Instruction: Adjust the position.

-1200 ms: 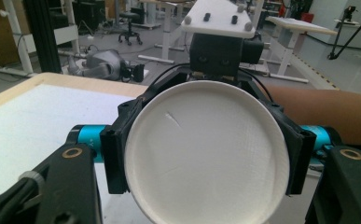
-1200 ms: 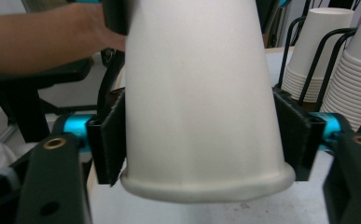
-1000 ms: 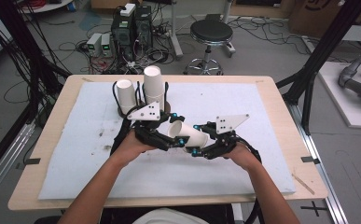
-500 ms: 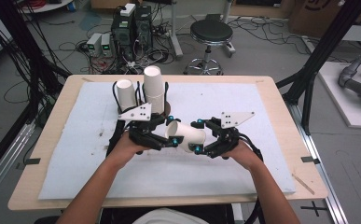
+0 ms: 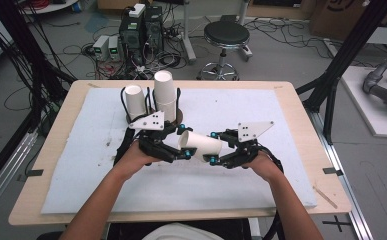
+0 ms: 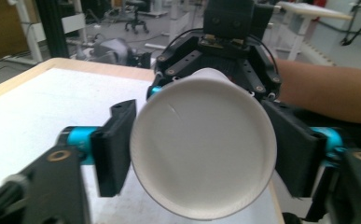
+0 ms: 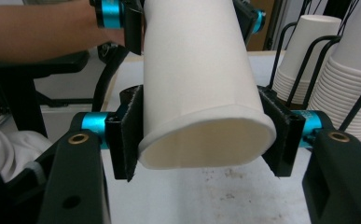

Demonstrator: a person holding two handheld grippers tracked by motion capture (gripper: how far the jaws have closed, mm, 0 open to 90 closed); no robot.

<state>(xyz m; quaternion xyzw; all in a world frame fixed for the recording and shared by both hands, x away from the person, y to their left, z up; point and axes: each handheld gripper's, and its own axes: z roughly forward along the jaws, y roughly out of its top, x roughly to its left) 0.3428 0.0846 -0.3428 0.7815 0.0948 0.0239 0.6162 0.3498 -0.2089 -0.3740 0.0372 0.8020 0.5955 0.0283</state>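
Since a second ago both grippers have drifted slightly nearer the person, and the paper cup (image 5: 202,145) they share has tipped a little flatter. From the high view, that white cup lies on its side in the air above the middle of the white mat (image 5: 261,180), held between the two hands. The left gripper (image 5: 186,142) pinches one end of the cup, and the right gripper (image 5: 213,148) pinches the other end.

In the left gripper view, the cup's closed round base (image 6: 204,149) faces the camera, with a black jaw pressed against each side of it. Beyond it sits the right gripper (image 6: 225,65), its jaws closed on the far end of the same cup.

In the right gripper view, the cup's open rim (image 7: 208,140) faces the camera, squeezed slightly oval between the two black jaws.

At the far left of the mat, two stacks of white cups (image 5: 165,95) stand upside down in a black wire holder (image 5: 177,102). The mat covers a wooden table (image 5: 51,150). The person's forearms (image 5: 103,200) reach in from the near edge.
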